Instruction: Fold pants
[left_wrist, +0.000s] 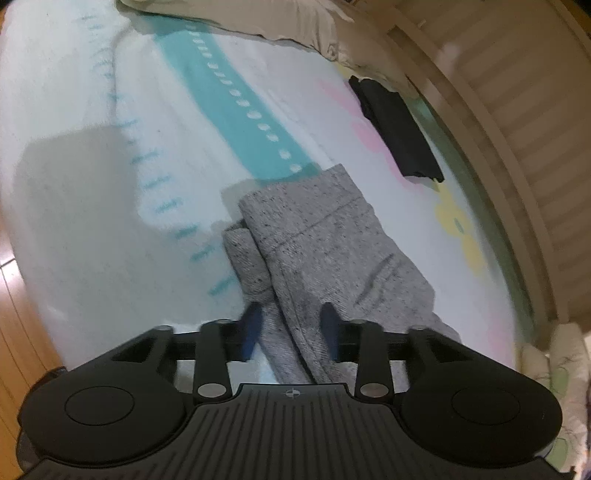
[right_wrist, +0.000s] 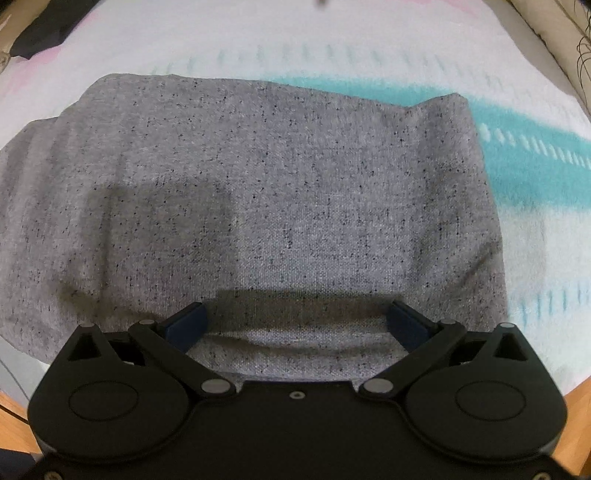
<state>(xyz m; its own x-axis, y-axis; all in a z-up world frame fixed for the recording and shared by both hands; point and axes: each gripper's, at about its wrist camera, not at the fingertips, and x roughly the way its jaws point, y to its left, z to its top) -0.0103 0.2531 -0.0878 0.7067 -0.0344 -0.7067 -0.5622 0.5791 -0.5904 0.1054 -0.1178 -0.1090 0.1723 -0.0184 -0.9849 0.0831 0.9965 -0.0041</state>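
Observation:
The grey speckled pants (left_wrist: 332, 243) lie folded on the white bed cover (left_wrist: 92, 221), with layered edges toward the left wrist camera. My left gripper (left_wrist: 291, 328) is part open, its blue pads (left_wrist: 253, 328) on either side of a folded edge of the pants, not pinching it. In the right wrist view the pants (right_wrist: 258, 192) fill the middle as a folded grey block. My right gripper (right_wrist: 295, 325) is wide open just over their near edge, empty.
A teal stripe with white dots (left_wrist: 229, 103) runs across the cover. A folded black garment (left_wrist: 399, 129) lies near the bed's far edge by the beige rail (left_wrist: 491, 122). Beige bedding (left_wrist: 258, 18) is at the top. Wooden floor (left_wrist: 14, 314) shows at left.

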